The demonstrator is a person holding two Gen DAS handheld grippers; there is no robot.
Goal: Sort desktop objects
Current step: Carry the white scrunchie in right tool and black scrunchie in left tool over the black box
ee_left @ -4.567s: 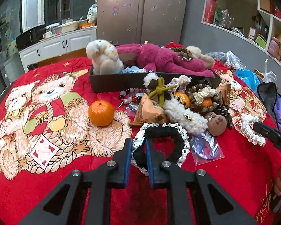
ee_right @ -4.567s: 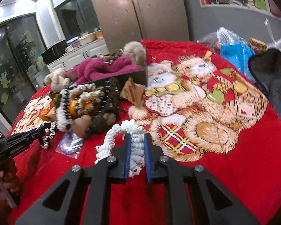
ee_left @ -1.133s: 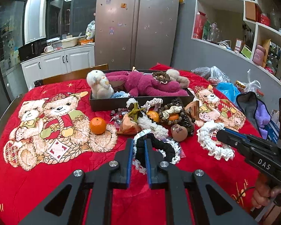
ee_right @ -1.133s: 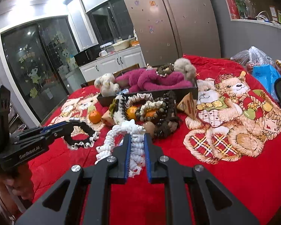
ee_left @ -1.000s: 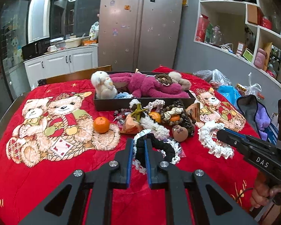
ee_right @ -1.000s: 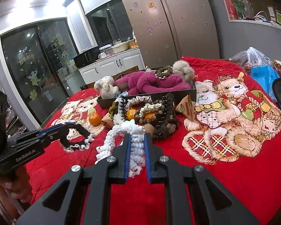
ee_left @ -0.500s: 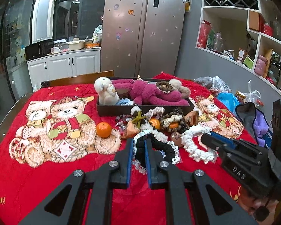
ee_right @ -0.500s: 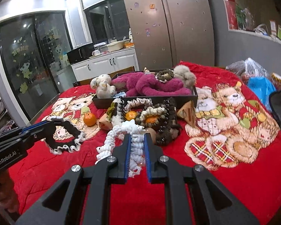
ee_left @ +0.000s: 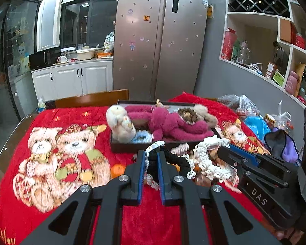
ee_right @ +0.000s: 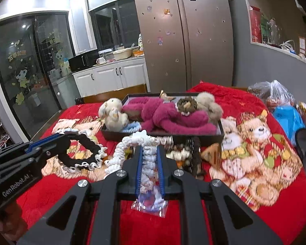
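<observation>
My left gripper (ee_left: 150, 157) is shut on a black scrunchie with white lace trim (ee_left: 173, 161) and holds it above the red cloth; it also shows in the right wrist view (ee_right: 81, 155). My right gripper (ee_right: 150, 153) is shut on a white knitted scrunchie (ee_right: 130, 143), also lifted, and seen in the left wrist view (ee_left: 206, 159). A dark tray (ee_left: 120, 146) behind them holds a magenta plush (ee_left: 169, 122), a cream plush rabbit (ee_left: 120, 122) and a blue scrunchie (ee_left: 141, 136). Both grippers hover in front of the tray's near wall.
A heap of beads, scrunchies and small toys (ee_right: 185, 149) lies in front of the tray. An orange (ee_left: 117, 170) sits left of it. A clear packet (ee_right: 151, 202) lies under my right gripper. Bags (ee_right: 285, 116) crowd the right side. A chair back (ee_left: 91, 98) stands behind the table.
Both grippers have risen and moved forward toward the tray, each carrying its scrunchie. They now hang closer together, and the heap sits below them.
</observation>
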